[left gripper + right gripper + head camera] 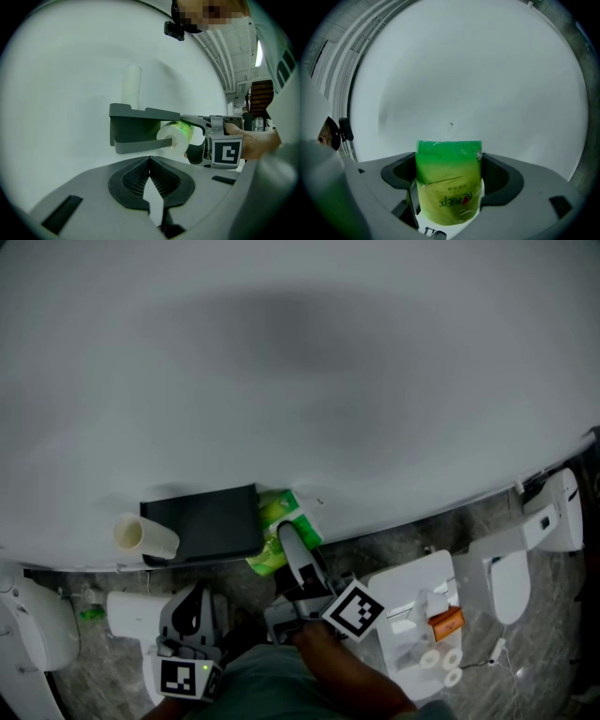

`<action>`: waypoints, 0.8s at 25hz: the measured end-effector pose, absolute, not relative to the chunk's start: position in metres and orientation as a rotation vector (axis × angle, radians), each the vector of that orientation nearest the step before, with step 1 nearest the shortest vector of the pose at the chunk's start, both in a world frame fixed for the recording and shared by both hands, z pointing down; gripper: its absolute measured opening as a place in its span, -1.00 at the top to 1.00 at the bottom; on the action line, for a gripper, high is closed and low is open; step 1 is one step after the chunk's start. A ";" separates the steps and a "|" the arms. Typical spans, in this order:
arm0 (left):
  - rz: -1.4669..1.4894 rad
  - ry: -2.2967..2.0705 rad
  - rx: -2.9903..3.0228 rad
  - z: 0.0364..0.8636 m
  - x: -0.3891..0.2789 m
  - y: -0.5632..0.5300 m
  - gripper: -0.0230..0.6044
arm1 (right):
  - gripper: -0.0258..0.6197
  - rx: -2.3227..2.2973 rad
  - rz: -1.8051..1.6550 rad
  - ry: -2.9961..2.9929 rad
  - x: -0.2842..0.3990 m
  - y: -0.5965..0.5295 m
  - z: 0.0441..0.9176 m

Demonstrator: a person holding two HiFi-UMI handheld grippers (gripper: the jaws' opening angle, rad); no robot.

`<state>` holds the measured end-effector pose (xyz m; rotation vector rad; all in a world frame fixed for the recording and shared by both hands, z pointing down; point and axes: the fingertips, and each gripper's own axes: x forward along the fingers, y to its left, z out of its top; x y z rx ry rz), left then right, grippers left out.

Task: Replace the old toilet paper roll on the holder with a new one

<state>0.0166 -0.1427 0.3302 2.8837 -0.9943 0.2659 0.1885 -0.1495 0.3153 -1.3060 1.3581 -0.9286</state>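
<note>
Toilet paper roll [274, 538], green-wrapped, sits just beside the dark holder [211, 521], pinched by the right gripper [289, 545]. In the left gripper view, the left gripper [150, 161] is pressed together and empty, below the holder. In the right gripper view, the jaws clamp the roll's sides.

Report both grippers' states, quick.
Left gripper: closed, empty.
Right gripper: closed on the wrapped roll.

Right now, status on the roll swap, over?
Left gripper shut, empty. Right gripper shut on new roll, green wrap, at open end of holder. Old cardboard tube upright on top. Nothing seen blocking.
</note>
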 end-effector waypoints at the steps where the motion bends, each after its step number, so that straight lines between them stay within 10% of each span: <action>1: 0.276 -0.991 2.878 0.331 0.016 -0.143 0.91 | -0.39 -1.301 -0.928 1.358 0.187 -0.150 0.315; 20: 0.279 -0.876 2.938 0.312 -0.001 -0.158 0.91 | -0.39 -1.243 -0.900 1.266 0.162 -0.141 0.324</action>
